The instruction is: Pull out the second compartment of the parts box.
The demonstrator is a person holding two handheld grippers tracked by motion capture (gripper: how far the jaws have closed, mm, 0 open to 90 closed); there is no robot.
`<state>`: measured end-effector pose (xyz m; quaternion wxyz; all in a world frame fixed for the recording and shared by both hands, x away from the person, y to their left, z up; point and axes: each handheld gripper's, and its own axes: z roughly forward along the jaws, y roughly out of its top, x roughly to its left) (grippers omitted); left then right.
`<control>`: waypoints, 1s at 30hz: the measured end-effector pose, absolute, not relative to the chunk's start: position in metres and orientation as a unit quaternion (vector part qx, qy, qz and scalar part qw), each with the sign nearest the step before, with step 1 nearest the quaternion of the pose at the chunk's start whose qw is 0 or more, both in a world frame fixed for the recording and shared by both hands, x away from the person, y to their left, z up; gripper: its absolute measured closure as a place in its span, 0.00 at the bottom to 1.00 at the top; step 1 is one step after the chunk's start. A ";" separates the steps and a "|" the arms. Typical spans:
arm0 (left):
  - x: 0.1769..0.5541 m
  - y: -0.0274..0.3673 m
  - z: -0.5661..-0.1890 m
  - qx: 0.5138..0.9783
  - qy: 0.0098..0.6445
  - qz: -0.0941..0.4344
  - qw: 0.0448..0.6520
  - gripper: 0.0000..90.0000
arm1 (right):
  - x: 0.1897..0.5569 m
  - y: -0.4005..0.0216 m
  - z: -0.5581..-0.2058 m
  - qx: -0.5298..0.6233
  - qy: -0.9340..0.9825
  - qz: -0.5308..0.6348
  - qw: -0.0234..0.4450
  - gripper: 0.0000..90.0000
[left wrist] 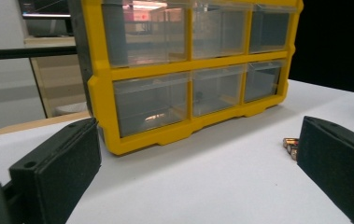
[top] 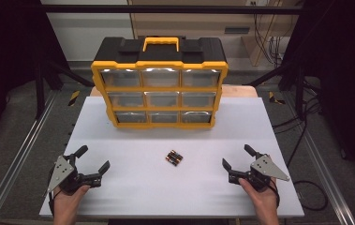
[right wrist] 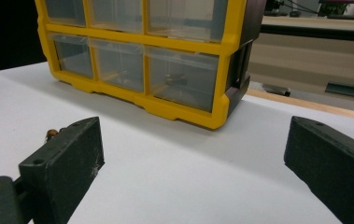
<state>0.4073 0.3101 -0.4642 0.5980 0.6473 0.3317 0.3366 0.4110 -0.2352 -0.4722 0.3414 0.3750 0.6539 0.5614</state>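
Batteries (top: 174,157) lay loose at twelve o'clock between the wide-open, empty left gripper (top: 93,159) and right gripper (top: 237,156), ready for picking.

The organiser (top: 159,89) in the upper middle has a glossy yellow and matt black plastic frame with clear plastic drawers; the tabletop (top: 133,187) is smooth matt white; the batteries (top: 174,158) at centre look shiny metal

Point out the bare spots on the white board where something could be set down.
Bare patches lie between the small batteries and each open gripper, left and right, and along the white board's near edge. The yellow-and-black drawer organizer crowds the far side.
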 end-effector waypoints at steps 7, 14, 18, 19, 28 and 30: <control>0.409 0.308 -0.465 0.651 0.333 0.334 0.595 0.00 | 0.411 -0.231 -0.472 0.376 0.664 0.549 0.342 0.07; 0.408 0.314 -0.464 0.648 0.335 0.340 0.594 0.00 | 0.412 -0.221 -0.468 0.375 0.682 0.523 0.349 0.08; 0.408 0.314 -0.464 0.649 0.333 0.337 0.595 0.00 | 0.416 -0.209 -0.462 0.366 0.701 0.504 0.348 0.08; 0.408 0.314 -0.464 0.649 0.333 0.337 0.595 0.00 | 0.416 -0.209 -0.462 0.366 0.701 0.504 0.348 0.08; 0.408 0.304 -0.466 0.663 0.320 0.329 0.592 0.00 | 0.429 -0.175 -0.424 0.326 0.739 0.458 0.372 0.08; 0.408 0.302 -0.466 0.665 0.318 0.329 0.590 0.00 | 0.433 -0.168 -0.413 0.315 0.747 0.448 0.378 0.09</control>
